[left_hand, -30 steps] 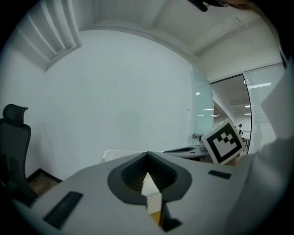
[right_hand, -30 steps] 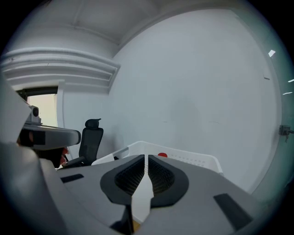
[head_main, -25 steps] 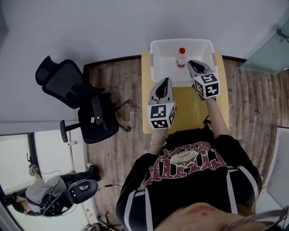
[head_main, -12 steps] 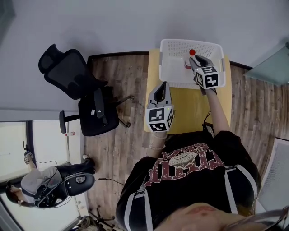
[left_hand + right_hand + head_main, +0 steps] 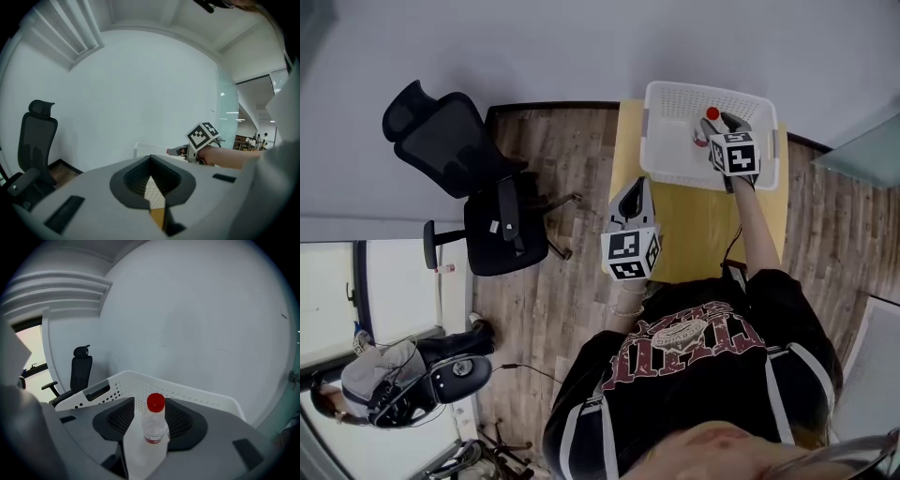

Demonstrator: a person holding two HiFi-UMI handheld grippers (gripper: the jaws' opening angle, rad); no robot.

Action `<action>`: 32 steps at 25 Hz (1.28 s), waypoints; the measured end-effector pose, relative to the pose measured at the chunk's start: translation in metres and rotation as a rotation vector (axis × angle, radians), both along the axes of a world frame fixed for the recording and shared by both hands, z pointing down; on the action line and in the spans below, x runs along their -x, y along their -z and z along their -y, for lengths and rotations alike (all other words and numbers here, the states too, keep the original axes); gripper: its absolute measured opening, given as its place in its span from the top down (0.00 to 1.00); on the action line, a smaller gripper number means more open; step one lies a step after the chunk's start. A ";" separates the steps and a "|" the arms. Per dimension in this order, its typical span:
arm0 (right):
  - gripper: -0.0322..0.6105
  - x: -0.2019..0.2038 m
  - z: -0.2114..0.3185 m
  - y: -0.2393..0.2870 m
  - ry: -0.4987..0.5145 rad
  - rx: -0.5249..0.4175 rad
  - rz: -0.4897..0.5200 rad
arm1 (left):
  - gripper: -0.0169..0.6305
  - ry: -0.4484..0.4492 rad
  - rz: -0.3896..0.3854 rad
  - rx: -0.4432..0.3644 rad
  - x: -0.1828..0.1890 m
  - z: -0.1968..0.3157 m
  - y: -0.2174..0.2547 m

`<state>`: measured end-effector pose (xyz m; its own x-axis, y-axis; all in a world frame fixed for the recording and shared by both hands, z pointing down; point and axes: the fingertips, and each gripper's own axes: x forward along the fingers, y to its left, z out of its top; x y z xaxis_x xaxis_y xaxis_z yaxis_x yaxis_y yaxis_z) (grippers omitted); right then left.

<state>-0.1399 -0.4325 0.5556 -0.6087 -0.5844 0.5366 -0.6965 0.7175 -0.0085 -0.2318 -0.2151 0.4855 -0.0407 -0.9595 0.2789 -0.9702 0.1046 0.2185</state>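
My right gripper (image 5: pixel 728 122) is in the white basket (image 5: pixel 675 90), jaws parted around the upright red-capped bottle (image 5: pixel 154 423); contact unclear. My left gripper (image 5: pixel 638 185) hangs beside the yellow surface (image 5: pixel 703 230), jaws closed, empty.

- Left gripper (image 5: pixel 636 187) is held low and close to the body, pointing forward, with its jaws pressed together.
- Right gripper (image 5: pixel 732 120) reaches forward on the outstretched right arm (image 5: pixel 752 230), with its jaws parted.

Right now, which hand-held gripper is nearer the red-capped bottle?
Right. The right hand-held gripper has the bottle between its jaws in the white basket; the left hand-held gripper hangs back over the table, jaws together.
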 end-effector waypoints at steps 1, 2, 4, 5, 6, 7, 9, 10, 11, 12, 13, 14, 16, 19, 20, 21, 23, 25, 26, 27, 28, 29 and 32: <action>0.65 0.001 0.003 -0.002 -0.002 0.004 -0.005 | 0.90 0.005 -0.003 0.002 0.003 0.000 -0.002; 0.65 0.003 0.005 -0.005 -0.002 0.009 -0.007 | 0.90 0.008 -0.005 0.005 0.005 0.000 -0.004; 0.65 0.005 0.009 -0.012 -0.003 0.017 -0.013 | 0.90 0.013 -0.008 0.011 0.008 -0.001 -0.008; 0.65 0.006 0.011 -0.016 -0.004 0.019 -0.016 | 0.90 0.015 -0.010 0.012 0.010 -0.001 -0.009; 0.65 0.006 0.013 -0.018 -0.005 0.019 -0.017 | 0.90 0.016 -0.011 0.013 0.011 0.000 -0.010; 0.65 0.007 0.015 -0.019 -0.007 0.020 -0.015 | 0.90 0.018 -0.012 0.015 0.012 0.000 -0.011; 0.65 0.008 0.019 -0.020 -0.012 0.022 -0.004 | 0.90 0.020 -0.016 0.018 0.013 0.001 -0.012; 0.65 0.009 0.021 -0.021 -0.012 0.023 0.000 | 0.90 0.022 -0.017 0.021 0.014 0.002 -0.014; 0.65 0.011 0.023 -0.022 -0.010 0.024 0.004 | 0.90 0.024 -0.018 0.024 0.015 0.002 -0.016; 0.65 0.012 0.025 -0.023 -0.007 0.025 0.007 | 0.90 0.026 -0.018 0.027 0.015 0.002 -0.017; 0.65 0.014 0.026 -0.024 -0.005 0.025 0.010 | 0.90 0.029 -0.019 0.030 0.016 0.001 -0.019; 0.65 0.015 0.027 -0.025 -0.001 0.024 0.012 | 0.90 0.032 -0.019 0.032 0.017 0.000 -0.019; 0.65 0.017 0.029 -0.026 0.006 0.025 0.015 | 0.90 0.037 -0.019 0.032 0.018 0.000 -0.020; 0.65 0.018 0.031 -0.028 0.009 0.038 0.024 | 0.90 0.036 -0.015 0.034 0.017 0.001 -0.019; 0.65 0.018 0.032 -0.029 0.009 0.039 0.024 | 0.90 0.036 -0.014 0.036 0.017 0.001 -0.020; 0.65 0.018 0.032 -0.030 0.010 0.036 0.019 | 0.90 0.035 -0.013 0.037 0.017 0.001 -0.020; 0.66 0.017 0.032 -0.033 0.013 0.019 0.001 | 0.90 0.035 -0.013 0.039 0.017 -0.001 -0.022; 0.68 0.017 0.031 -0.033 0.017 0.005 -0.006 | 0.90 0.034 -0.013 0.041 0.016 -0.001 -0.022; 0.68 0.016 0.032 -0.033 0.017 0.004 -0.003 | 0.90 0.033 -0.012 0.041 0.016 0.000 -0.021; 0.68 0.016 0.033 -0.031 0.017 0.005 0.001 | 0.90 0.033 -0.011 0.040 0.016 0.000 -0.020; 0.68 0.016 0.033 -0.031 0.018 0.007 0.003 | 0.90 0.033 -0.010 0.040 0.016 0.001 -0.020; 0.68 0.016 0.033 -0.030 0.021 0.008 0.004 | 0.90 0.032 -0.010 0.040 0.015 0.001 -0.019; 0.69 0.016 0.031 -0.031 0.032 0.008 -0.002 | 0.90 0.027 -0.006 0.040 0.014 0.002 -0.020</action>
<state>-0.1556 -0.4640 0.5867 -0.6261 -0.5604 0.5422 -0.6733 0.7393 -0.0133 -0.2459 -0.2169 0.5051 -0.0644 -0.9462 0.3171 -0.9656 0.1393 0.2196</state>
